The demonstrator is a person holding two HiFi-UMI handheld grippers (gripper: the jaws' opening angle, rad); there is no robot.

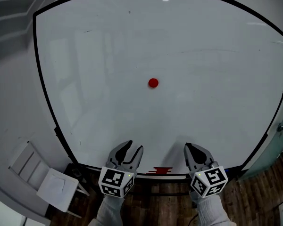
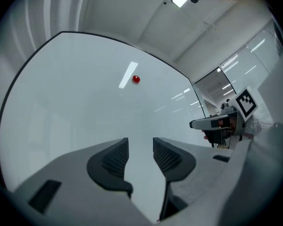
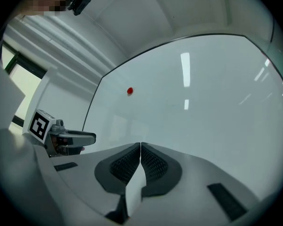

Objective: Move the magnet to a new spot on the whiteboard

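Head view shows one red magnet (image 1: 153,83) on one whiteboard (image 1: 207,46).

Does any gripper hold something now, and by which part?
Nothing is held. The left gripper is open and empty, the right gripper shut on nothing; the red magnet sits untouched on the whiteboard.

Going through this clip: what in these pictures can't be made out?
- Small round red magnet: too small in all three views to show any marking or its thickness.
- Large white whiteboard: its right side is cut off by the head view's edge.
- Red object below the whiteboard's bottom edge, head view: too small and dark to identify.
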